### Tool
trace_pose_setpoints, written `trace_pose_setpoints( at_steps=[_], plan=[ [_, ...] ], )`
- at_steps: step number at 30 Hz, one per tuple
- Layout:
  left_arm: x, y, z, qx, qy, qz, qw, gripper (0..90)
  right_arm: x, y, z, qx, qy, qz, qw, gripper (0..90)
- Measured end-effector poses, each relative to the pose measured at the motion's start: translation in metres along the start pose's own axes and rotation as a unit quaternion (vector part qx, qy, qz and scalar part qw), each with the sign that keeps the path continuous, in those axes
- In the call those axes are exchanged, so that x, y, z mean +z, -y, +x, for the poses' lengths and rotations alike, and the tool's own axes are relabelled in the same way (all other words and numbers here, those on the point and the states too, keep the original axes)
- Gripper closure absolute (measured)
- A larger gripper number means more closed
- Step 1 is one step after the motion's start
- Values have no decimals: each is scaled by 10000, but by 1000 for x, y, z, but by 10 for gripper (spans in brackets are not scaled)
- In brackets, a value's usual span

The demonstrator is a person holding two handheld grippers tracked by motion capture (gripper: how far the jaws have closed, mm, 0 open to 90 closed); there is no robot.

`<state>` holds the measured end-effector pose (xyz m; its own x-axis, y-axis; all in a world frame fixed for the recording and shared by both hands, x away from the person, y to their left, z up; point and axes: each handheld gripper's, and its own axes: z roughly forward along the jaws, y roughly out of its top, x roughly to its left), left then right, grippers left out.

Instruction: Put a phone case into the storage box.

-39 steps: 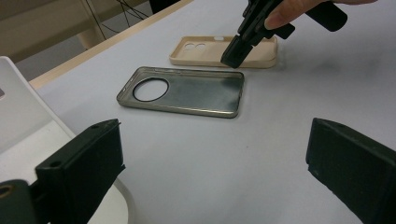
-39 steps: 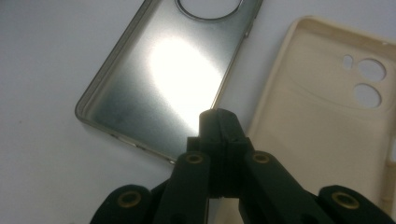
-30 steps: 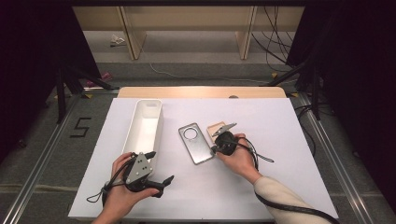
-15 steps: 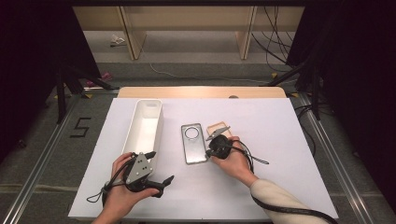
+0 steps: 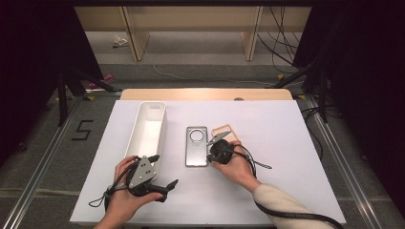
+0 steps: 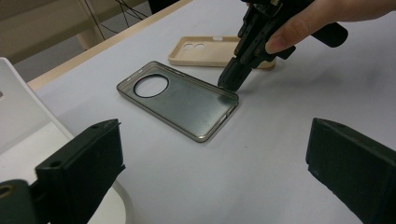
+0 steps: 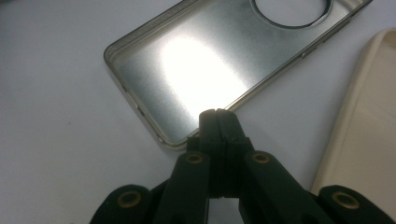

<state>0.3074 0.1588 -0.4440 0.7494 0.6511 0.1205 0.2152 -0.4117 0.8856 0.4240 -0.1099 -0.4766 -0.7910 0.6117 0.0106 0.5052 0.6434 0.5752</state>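
A grey translucent phone case with a round camera hole lies flat mid-table, hollow side up. Right beside it rests a beige phone case. My right gripper is shut, and its tips touch the grey case on the right rim, close to the near corner. From the left gripper view, the right gripper stands tilted on that corner of the grey case, with the beige case behind. My left gripper rests open near the front left, nothing between its jaws.
A long white tray stands left of the cases, its near end by my left hand. The white table ends at a wooden strip at the back. Cables trail from both grippers.
My right gripper has shifted a little left and nearer, down onto the grey case's near right corner. The grey case has turned slightly and lies straighter. The left gripper has stayed put.
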Motion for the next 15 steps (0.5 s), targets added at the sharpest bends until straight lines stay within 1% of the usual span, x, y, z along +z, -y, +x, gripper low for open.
trace_pose_setpoints(
  at_steps=[9,13,14,15],
  plan=[
    [0,0,0,17,15,0,10000,30,1,-1,2,-41,6,-2,10000,900],
    [0,0,0,26,18,-2,10000,30,-1,-2,3,-116,21,-23,9999,900],
    [0,0,0,26,20,0,10000,30,-2,-3,3,-187,56,-55,9998,900],
    [0,0,0,26,22,4,10000,30,-2,-3,3,-187,56,-55,9998,900]
  ],
)
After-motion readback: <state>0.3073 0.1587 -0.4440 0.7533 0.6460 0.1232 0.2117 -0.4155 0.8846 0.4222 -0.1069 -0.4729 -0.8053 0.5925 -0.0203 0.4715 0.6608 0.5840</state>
